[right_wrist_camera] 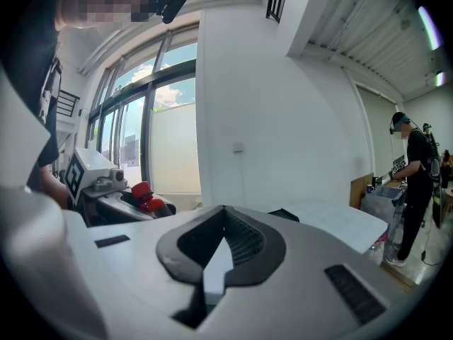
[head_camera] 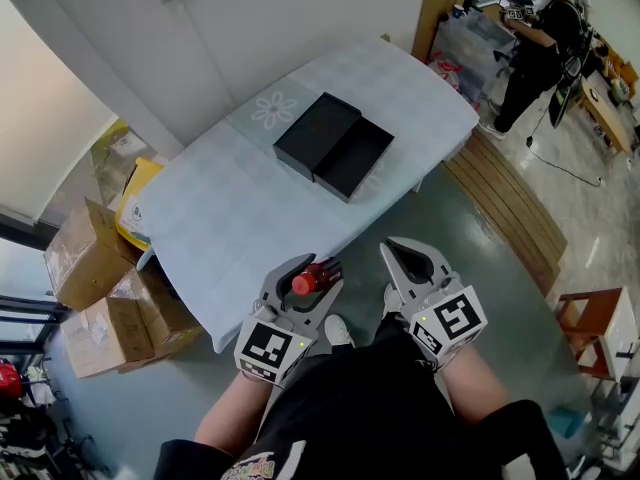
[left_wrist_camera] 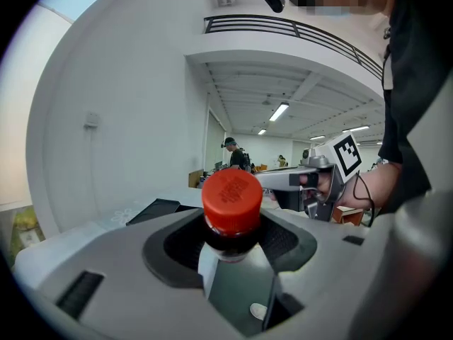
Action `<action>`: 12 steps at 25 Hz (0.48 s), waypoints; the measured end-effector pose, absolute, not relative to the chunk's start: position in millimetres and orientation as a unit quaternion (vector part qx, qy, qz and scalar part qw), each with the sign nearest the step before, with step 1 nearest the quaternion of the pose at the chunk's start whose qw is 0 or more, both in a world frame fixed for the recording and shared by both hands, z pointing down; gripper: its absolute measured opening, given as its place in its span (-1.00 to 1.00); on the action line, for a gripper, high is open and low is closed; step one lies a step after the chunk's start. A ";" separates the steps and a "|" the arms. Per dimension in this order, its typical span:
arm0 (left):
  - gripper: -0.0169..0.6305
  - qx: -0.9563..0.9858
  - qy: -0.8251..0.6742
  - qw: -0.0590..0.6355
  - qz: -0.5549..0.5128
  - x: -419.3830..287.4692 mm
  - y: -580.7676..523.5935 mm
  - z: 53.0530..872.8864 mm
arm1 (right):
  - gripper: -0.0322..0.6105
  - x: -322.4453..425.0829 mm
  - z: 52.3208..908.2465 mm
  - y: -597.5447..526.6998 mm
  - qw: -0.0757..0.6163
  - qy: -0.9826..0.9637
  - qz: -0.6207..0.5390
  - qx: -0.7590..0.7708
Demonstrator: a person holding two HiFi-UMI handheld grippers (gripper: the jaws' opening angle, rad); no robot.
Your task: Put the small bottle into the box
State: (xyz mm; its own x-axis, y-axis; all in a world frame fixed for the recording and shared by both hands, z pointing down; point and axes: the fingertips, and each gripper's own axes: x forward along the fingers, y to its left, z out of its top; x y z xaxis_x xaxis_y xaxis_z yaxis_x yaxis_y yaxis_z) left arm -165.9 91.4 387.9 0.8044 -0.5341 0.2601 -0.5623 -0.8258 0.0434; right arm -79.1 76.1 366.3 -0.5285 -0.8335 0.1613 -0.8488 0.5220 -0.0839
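small bottle (head_camera: 304, 284) pinched just under its red cap by left tool (head_camera: 322, 270), likely against slipping, short of the table (head_camera: 250, 218); open black box (head_camera: 355, 153) well ahead; right tool (head_camera: 398, 250) closed, empty, seemingly spare.

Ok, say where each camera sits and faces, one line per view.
Head view: on the person's head, looking steeply down at the pale blue cloth-covered table and open black box; left gripper, right gripper and forearms show.
Left gripper view: on the left gripper, looking along jaws clamping the small red-capped dark bottle; right hand shows.
Right gripper view: on the right gripper, jaws shut and empty, facing the white wall; left hand shows.
Shared: each gripper view shows the other gripper.
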 end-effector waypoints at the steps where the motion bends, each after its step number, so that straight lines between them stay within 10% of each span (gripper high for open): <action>1: -0.26 0.947 -0.290 0.062 0.120 -165.5 90.8 387.7 | -0.87 -78.4 365.1 74.9 0.051 -0.871 0.074 0.483; 12: -0.26 0.944 -0.300 0.060 0.122 -143.5 73.3 387.6 | -0.87 -56.4 353.9 52.9 0.045 -0.877 0.057 0.475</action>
State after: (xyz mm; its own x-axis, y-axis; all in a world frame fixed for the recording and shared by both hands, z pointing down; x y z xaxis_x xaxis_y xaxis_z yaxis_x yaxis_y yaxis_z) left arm -143.5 73.3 387.6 0.7898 -0.5527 0.2659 -0.5820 -0.8122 0.0403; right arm -56.4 52.9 353.9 -0.5456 -0.8274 0.1330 -0.8377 0.5430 -0.0584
